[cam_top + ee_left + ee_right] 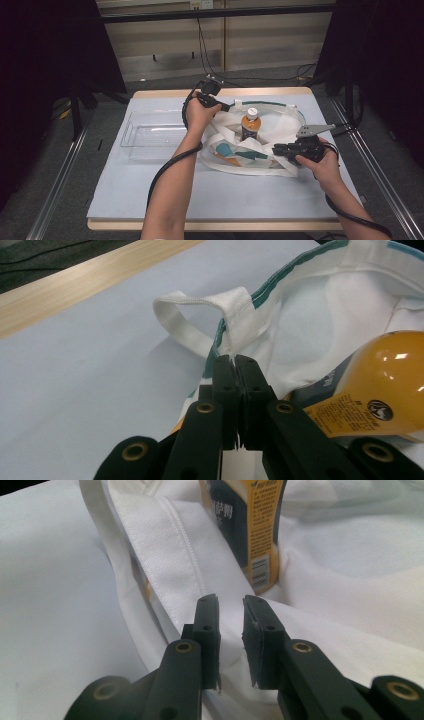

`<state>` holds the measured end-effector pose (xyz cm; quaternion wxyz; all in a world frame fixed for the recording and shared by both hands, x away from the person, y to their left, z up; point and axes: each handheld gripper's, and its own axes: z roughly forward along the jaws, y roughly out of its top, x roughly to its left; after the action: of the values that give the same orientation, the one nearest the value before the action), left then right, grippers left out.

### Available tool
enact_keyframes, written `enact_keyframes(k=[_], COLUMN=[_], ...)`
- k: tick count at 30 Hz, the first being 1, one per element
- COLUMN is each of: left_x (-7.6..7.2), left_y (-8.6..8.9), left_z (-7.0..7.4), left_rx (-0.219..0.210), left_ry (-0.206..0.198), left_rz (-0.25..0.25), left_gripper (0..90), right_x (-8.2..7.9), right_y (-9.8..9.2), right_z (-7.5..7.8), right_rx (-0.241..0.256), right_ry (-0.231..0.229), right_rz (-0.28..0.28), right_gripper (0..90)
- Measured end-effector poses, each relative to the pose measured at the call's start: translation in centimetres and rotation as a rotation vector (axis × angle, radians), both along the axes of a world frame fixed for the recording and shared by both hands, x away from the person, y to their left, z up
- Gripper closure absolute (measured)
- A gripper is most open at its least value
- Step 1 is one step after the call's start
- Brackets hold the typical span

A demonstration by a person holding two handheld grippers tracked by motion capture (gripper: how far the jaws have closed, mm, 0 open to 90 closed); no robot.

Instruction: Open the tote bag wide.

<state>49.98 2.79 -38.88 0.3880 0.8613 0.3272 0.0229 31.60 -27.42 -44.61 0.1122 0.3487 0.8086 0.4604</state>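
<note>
A white tote bag (283,121) with teal trim lies open on the table's right half. An orange bottle (250,123) with a white cap stands inside it. My left gripper (226,106) is at the bag's far left rim. In the left gripper view it (234,361) is shut on that rim beside a handle loop (186,326), with the bottle (395,371) close at right. My right gripper (276,148) is at the bag's near edge. In the right gripper view its jaws (231,602) stand slightly apart over a white strap (175,555), the bottle (250,525) just beyond.
A clear plastic bin (150,135) sits left of the bag on the pale mat (150,190). The wooden table edge (260,92) runs behind the bag. Cables trail from both grippers along the forearms.
</note>
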Motion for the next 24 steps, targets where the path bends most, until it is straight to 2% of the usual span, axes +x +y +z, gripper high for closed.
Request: enact_keyframes(k=[4,9,11,12,13,17,18,19,24], left_x=[0.1,0.5,0.6,0.7,0.6,0.8,0.8,0.9,1.0], left_y=[-0.2,-0.1,-0.1,-0.1,-0.3,-0.2,-0.2,-0.1,-0.2], left_z=[-0.2,-0.9,-1.0,-1.0,-1.1,-1.3,-1.5,-1.5,-1.7], left_rx=[0.022,0.001,0.009,0.027,0.010,0.019,0.003,0.013,0.012], left_ry=[-0.002,0.006,0.004,-0.002,0.000,-0.003,0.003,0.005,0.013], left_rz=[-0.007,0.031,0.027,0.011,0.028,0.037,0.052,0.046,0.051], left_gripper=[88.8,89.2,89.4,89.5,89.5,89.8,89.9,89.9,89.9], right_x=[-0.1,-0.3,-0.3,-0.3,-0.3,-0.4,-0.5,-0.5,-0.6], right_y=[0.0,0.2,0.2,0.2,0.2,0.3,0.4,0.4,0.5], right_z=[-0.3,-0.5,-0.5,-0.5,-0.6,-0.7,-0.8,-0.8,-0.8], right_rx=[-0.003,-0.020,-0.025,-0.024,-0.025,-0.032,-0.036,-0.038,-0.041], right_ry=[0.001,-0.009,-0.014,-0.013,-0.011,-0.014,-0.015,-0.014,-0.017], right_rz=[0.003,0.018,0.019,0.019,0.022,0.032,0.034,0.034,0.039], right_gripper=[77.9,78.5,78.7,78.8,79.0,80.3,80.4,80.6,80.9])
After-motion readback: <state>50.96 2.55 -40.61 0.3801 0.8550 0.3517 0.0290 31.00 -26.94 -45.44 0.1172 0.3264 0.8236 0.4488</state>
